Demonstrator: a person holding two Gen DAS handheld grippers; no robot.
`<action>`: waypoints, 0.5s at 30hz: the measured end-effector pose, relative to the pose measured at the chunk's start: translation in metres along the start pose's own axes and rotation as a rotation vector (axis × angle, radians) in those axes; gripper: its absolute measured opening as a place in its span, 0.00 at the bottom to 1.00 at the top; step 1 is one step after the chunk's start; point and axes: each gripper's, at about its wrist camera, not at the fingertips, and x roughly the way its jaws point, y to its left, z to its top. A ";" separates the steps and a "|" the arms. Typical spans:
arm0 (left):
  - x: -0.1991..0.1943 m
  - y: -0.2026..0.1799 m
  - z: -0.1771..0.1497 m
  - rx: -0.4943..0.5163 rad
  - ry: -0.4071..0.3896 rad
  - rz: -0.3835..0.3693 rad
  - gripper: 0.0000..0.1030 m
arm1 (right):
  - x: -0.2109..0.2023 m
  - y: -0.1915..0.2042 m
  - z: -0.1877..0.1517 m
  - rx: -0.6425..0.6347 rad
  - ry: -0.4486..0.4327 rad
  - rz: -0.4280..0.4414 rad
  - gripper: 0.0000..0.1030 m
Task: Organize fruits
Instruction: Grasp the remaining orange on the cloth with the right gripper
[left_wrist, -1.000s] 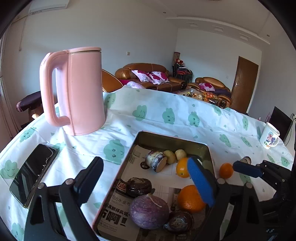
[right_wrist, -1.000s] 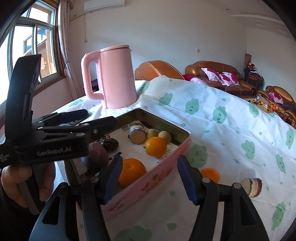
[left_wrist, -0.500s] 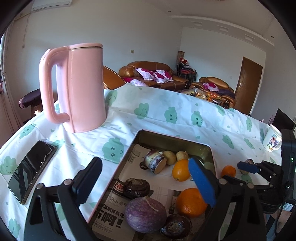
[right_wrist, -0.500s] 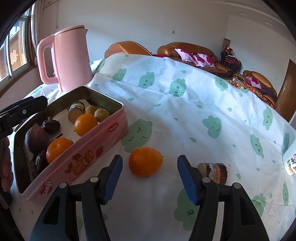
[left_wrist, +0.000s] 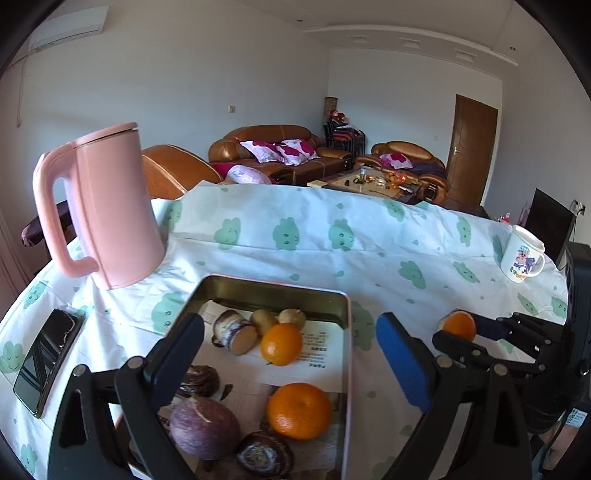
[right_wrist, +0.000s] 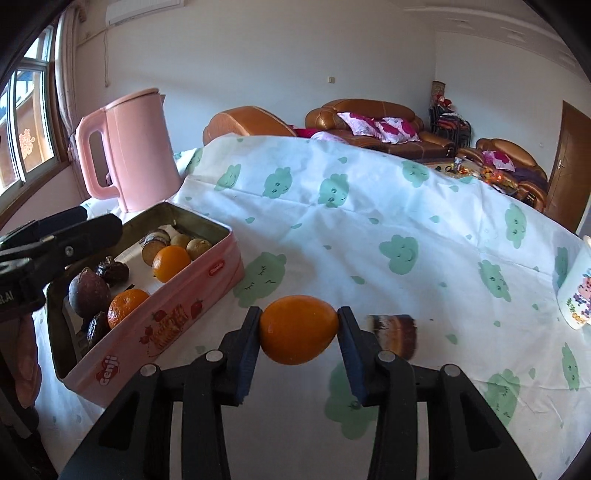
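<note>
The table is covered with a white cloth (right_wrist: 369, 206) printed with green clouds, in a living room with brown leather sofas (right_wrist: 369, 118), a brown door (left_wrist: 469, 147) and a window (right_wrist: 26, 122) at the left. The pink tin (right_wrist: 177, 317) lies near the left side of the table, with a pink kettle (right_wrist: 136, 147) behind it and a phone (left_wrist: 48, 358) close to the table's left edge. A mug (left_wrist: 521, 254) stands near the right edge. The middle and far part of the cloth is free. The right gripper (right_wrist: 299, 328) is closing, and its pads already touch both sides of an orange (right_wrist: 297, 328) just right of the tin; a cut purple piece (right_wrist: 393, 330) lies beside it. The left gripper (left_wrist: 291, 354) is wide open above the tin, which holds two oranges (left_wrist: 299, 410) and dark fruits.
</note>
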 end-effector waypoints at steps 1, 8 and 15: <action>0.002 -0.010 0.001 0.015 0.003 -0.007 0.93 | -0.007 -0.010 -0.001 0.024 -0.014 -0.012 0.42; 0.030 -0.075 0.004 0.087 0.078 -0.103 0.94 | -0.023 -0.068 -0.012 0.100 -0.016 -0.194 0.42; 0.068 -0.125 -0.008 0.125 0.200 -0.182 0.92 | -0.020 -0.106 -0.023 0.170 0.018 -0.263 0.42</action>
